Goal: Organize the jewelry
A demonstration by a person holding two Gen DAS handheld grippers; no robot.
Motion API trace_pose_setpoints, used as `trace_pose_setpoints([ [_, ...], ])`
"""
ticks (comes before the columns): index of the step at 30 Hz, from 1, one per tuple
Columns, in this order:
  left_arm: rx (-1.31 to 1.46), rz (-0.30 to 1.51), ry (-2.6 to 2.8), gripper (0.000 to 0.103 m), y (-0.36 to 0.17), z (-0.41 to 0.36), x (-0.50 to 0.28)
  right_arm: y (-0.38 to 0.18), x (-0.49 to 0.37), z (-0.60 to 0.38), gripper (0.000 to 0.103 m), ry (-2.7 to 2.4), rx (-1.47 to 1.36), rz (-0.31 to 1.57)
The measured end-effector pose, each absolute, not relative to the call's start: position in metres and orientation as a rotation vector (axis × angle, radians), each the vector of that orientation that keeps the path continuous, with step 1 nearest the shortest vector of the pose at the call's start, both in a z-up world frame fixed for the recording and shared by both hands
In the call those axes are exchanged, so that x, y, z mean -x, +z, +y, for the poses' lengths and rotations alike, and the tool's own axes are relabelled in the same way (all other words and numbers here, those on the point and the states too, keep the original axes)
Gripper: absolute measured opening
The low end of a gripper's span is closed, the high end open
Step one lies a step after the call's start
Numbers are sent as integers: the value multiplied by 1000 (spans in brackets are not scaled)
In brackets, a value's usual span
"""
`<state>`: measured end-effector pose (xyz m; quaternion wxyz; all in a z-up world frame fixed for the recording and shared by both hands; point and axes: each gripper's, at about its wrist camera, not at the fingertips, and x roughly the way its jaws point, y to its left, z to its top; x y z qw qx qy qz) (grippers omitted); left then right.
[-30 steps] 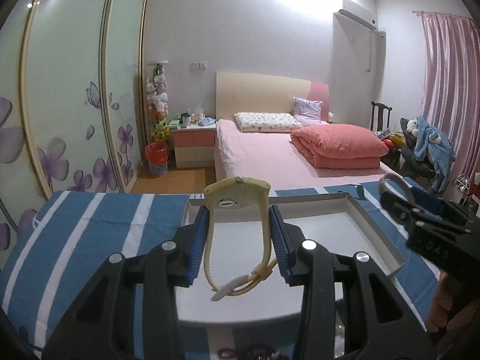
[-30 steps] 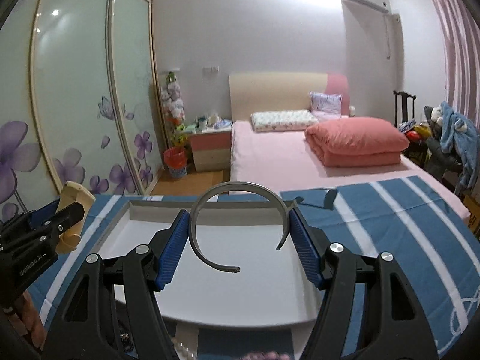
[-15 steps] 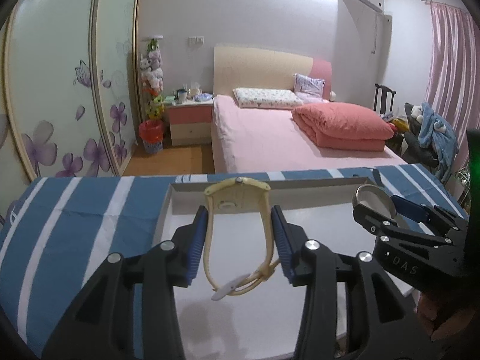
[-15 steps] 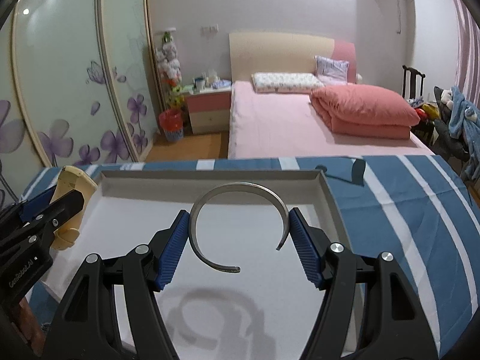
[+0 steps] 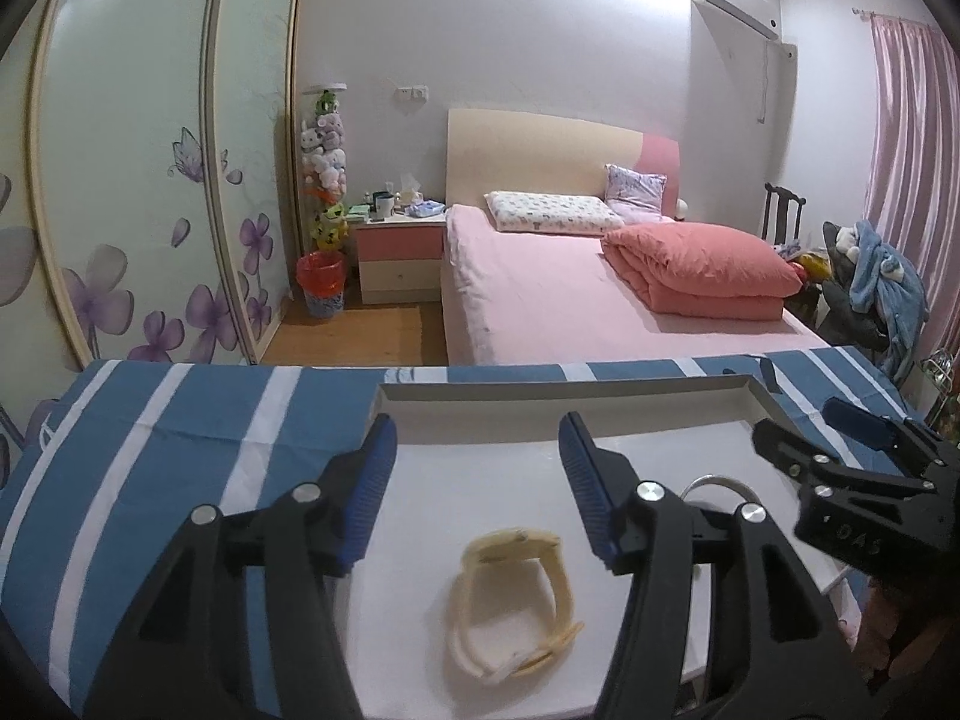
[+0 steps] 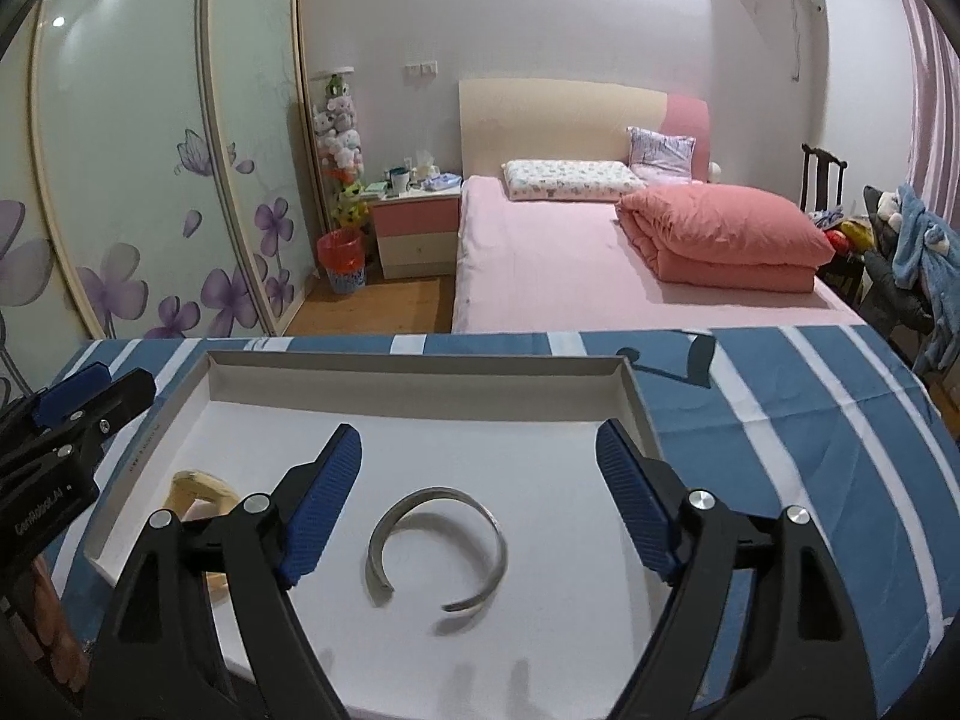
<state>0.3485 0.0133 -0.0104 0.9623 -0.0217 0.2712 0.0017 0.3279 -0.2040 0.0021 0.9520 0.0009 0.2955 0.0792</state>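
Note:
A white shallow tray (image 5: 558,396) (image 6: 414,369) lies on the blue-striped cloth. A cream yellow watch (image 5: 516,600) lies on the tray floor below my open left gripper (image 5: 477,450); part of it shows in the right wrist view (image 6: 195,489). A silver open bangle (image 6: 438,546) lies on the tray floor below my open right gripper (image 6: 480,468); its edge shows in the left wrist view (image 5: 717,483). Both grippers are empty and hover just above the tray. Each gripper shows in the other's view: the right (image 5: 852,450), the left (image 6: 78,408).
The table carries a blue and white striped cloth (image 5: 180,438) (image 6: 810,420). Beyond its far edge are a pink bed (image 5: 570,294), a nightstand (image 5: 399,252), and sliding wardrobe doors (image 5: 120,180). A chair with clothes (image 5: 864,282) stands at the right.
Both grippers have opened. The watch has dropped from the left gripper onto the tray, and the bangle from the right gripper onto the tray. Both grippers moved down over the tray first.

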Motion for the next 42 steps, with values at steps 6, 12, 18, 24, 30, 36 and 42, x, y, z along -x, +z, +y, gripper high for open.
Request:
trace_pose_setpoints([
  [6, 39, 519, 12, 61, 4, 27, -311, 18, -295, -218, 80, 169, 13, 562],
  [12, 60, 505, 3, 67, 7, 44, -252, 13, -248, -243, 80, 165, 18, 568],
  [18, 48, 542, 4, 70, -11, 54, -197, -14, -217, -262, 78, 120, 33, 643],
  [24, 63, 619, 1, 74, -32, 60, -177, -47, -212, -272, 66, 110, 8, 770],
  [30, 68, 651, -2, 77, -44, 59, -167, -53, -211, -269, 65, 93, 8, 796],
  [36, 54, 665, -6, 79, -48, 52, -166, -65, -229, -268, 48, 74, 24, 857],
  [42, 36, 685, -10, 82, -53, 46, -165, -66, -228, -267, 18, 100, 38, 877],
])
